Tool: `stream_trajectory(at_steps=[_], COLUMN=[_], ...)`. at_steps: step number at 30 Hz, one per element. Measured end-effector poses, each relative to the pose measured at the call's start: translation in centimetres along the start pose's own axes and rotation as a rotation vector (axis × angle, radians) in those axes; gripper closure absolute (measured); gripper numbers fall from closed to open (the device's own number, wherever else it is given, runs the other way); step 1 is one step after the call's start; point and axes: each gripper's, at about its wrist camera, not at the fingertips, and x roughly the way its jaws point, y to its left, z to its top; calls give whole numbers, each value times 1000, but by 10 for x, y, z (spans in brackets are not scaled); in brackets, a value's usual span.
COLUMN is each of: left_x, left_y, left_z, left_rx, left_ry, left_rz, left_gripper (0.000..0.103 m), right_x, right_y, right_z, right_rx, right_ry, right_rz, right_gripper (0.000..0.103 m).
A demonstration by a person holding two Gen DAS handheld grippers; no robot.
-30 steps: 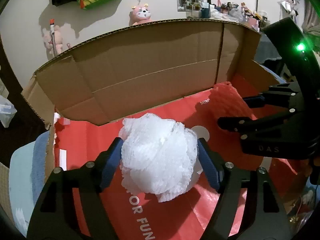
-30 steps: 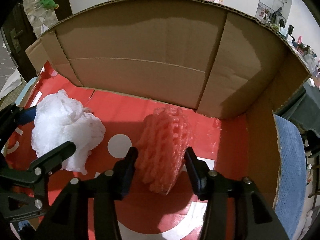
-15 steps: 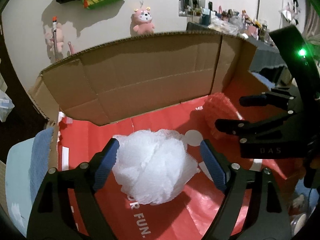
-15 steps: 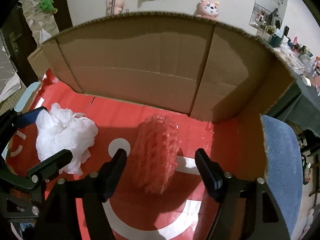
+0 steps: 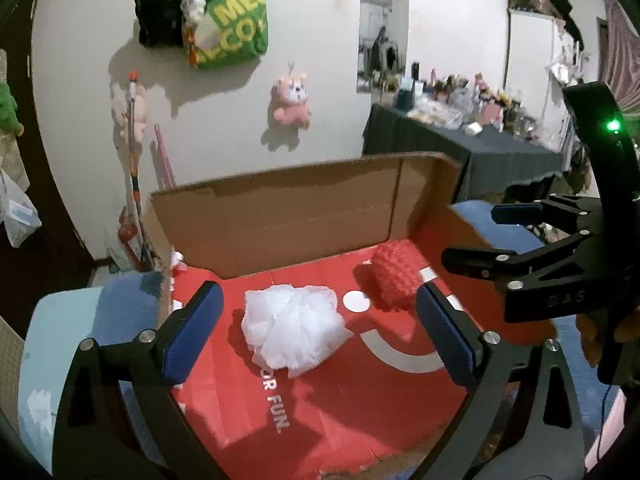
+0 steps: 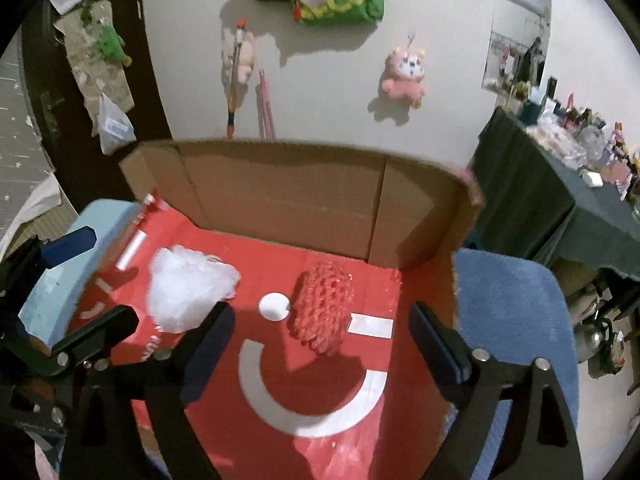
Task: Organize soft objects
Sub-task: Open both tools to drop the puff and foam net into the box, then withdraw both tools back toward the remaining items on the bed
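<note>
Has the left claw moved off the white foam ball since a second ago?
Yes. The left claw is opening and has pulled up and back from the white foam ball, against the cardboard flap.

- I read both views as moderately lit, with indoor light from above and in front: the pink plush toy (image 5: 291,104) and the green bag (image 5: 226,20) throw shadows down and to the left on the wall (image 5: 320,60).
- Colours look oversaturated on the red box floor (image 5: 320,392).
- Fisheye bending is strong; dark vignette fills the corners.
- The cardboard rim (image 6: 460,172) smears with motion blur in the right wrist view.
- A green indicator light (image 5: 612,125) flares slightly.
</note>
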Motion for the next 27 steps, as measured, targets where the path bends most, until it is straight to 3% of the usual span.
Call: stream_trajectory(at_steps=[9, 16, 21, 27], left_x=[-86, -142, -175, -200], left_y=[-12, -25, -33, -43], left_z=[-21, -55, -84, -115], left_rx=[-10, -1, -24, -51], left_ry=[-148, -246, -304, -335], left_rz=[20, 41, 49, 44], left_gripper=[0, 0, 0, 0], right_x=[-95, -163, -193, -217], right_y=[20, 41, 52, 61], right_z=[-32, -84, -125, -171], right_rx=[-29, -83, -86, -64], right_ry=[-173, -307, -379, -436], right_rz=[4, -35, -84, -83], right_gripper=[0, 0, 0, 0])
